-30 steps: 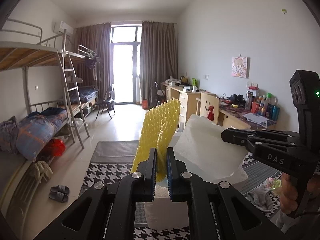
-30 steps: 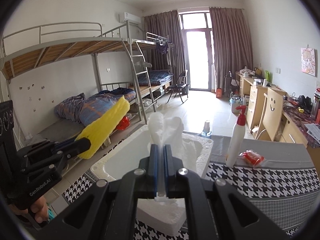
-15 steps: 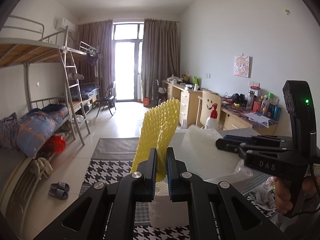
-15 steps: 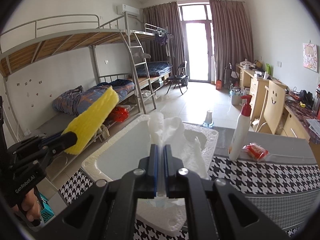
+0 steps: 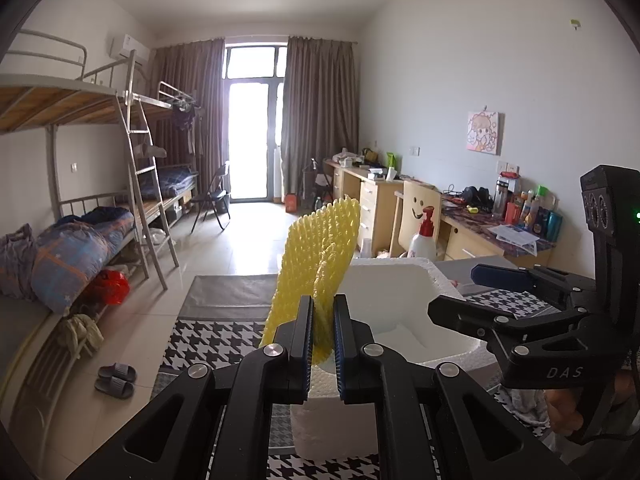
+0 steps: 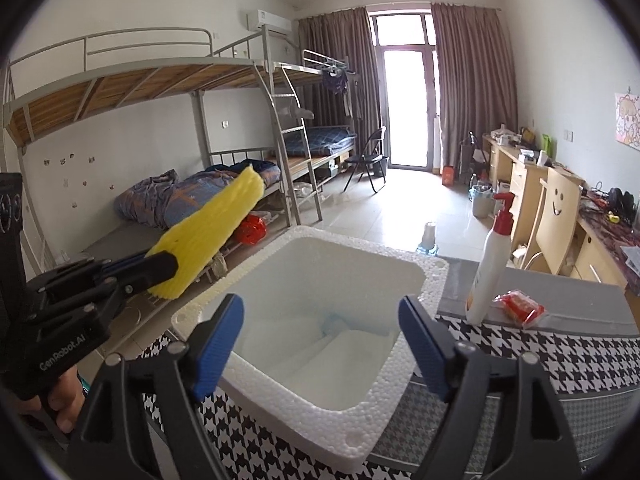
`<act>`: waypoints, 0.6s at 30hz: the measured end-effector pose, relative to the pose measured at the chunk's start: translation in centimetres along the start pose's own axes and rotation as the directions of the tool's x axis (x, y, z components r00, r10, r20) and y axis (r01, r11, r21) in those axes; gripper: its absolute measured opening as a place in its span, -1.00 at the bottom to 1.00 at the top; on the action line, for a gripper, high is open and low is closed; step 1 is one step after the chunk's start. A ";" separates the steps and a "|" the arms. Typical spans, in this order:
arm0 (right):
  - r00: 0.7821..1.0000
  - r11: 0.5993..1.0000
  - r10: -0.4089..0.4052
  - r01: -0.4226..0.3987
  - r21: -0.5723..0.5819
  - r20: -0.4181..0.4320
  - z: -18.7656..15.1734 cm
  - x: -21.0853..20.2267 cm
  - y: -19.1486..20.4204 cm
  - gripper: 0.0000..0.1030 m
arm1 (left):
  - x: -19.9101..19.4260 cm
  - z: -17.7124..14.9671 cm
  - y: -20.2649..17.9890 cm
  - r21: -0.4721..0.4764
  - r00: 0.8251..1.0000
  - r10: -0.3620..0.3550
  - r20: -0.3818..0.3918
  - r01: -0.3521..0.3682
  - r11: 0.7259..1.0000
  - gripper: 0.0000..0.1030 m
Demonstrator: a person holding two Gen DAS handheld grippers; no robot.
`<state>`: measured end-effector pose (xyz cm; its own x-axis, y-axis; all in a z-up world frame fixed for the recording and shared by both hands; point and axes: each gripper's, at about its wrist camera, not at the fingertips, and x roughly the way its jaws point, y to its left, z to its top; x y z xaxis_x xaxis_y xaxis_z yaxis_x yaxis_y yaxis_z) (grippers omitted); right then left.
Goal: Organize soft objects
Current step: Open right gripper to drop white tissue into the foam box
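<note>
My left gripper (image 5: 320,308) is shut on a yellow foam net sleeve (image 5: 320,248), which stands up out of the jaws above the near left corner of a white styrofoam box (image 5: 436,276). In the right wrist view that same yellow foam net sleeve (image 6: 212,228) sticks out of the left gripper (image 6: 172,268), left of the styrofoam box (image 6: 304,396). My right gripper (image 6: 320,312) hangs over the box with its jaws opening wide and nothing between them. A white foam sheet (image 6: 352,344) lies at the bottom of the box.
The box sits on a table with a houndstooth cloth (image 6: 540,356). A white pump bottle (image 6: 490,276) and a red packet (image 6: 520,306) stand to the right of the box. Bunk beds line the left wall, and desks and a chair line the right.
The right gripper's jaws went from shut on the white foam sheet to wide open, and the sheet dropped into the box. The left gripper kept its hold on the yellow net.
</note>
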<state>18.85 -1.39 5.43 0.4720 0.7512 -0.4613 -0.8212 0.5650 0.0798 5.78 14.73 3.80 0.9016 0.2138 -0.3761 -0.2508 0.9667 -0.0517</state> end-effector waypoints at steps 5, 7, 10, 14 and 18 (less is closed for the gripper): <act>1.000 1.000 0.000 0.000 0.000 0.016 0.1 -0.4 -0.2 0.73 | 0.2 0.1 -0.2 0.005 1.000 -0.004 -0.004 0.004 1.000 -0.81; 1.000 1.000 0.001 -0.001 0.004 0.030 0.0 -0.8 -0.5 0.74 | 0.2 0.1 -0.3 0.006 1.000 -0.007 -0.003 0.008 1.000 -0.81; 0.999 1.000 0.008 -0.009 0.011 0.054 -0.1 -1.5 -0.8 0.76 | 0.2 0.2 -0.3 0.009 1.000 -0.012 -0.004 0.012 1.000 -0.81; 0.998 1.000 -0.001 -0.001 0.021 0.066 -0.1 -1.9 -1.3 0.82 | 0.4 0.3 -0.7 0.011 1.000 -0.018 -0.005 0.018 1.000 -0.81; 0.997 1.000 -0.007 0.005 0.028 0.070 -0.3 -2.2 -1.6 0.84 | 0.7 0.3 -1.1 0.019 1.000 -0.023 -0.010 0.024 1.000 -0.81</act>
<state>19.03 -4.04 6.05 0.4992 0.7694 -0.3985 -0.8094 0.5783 0.1025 6.78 13.82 3.88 0.9035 0.1897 -0.3843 -0.2229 0.9739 -0.0433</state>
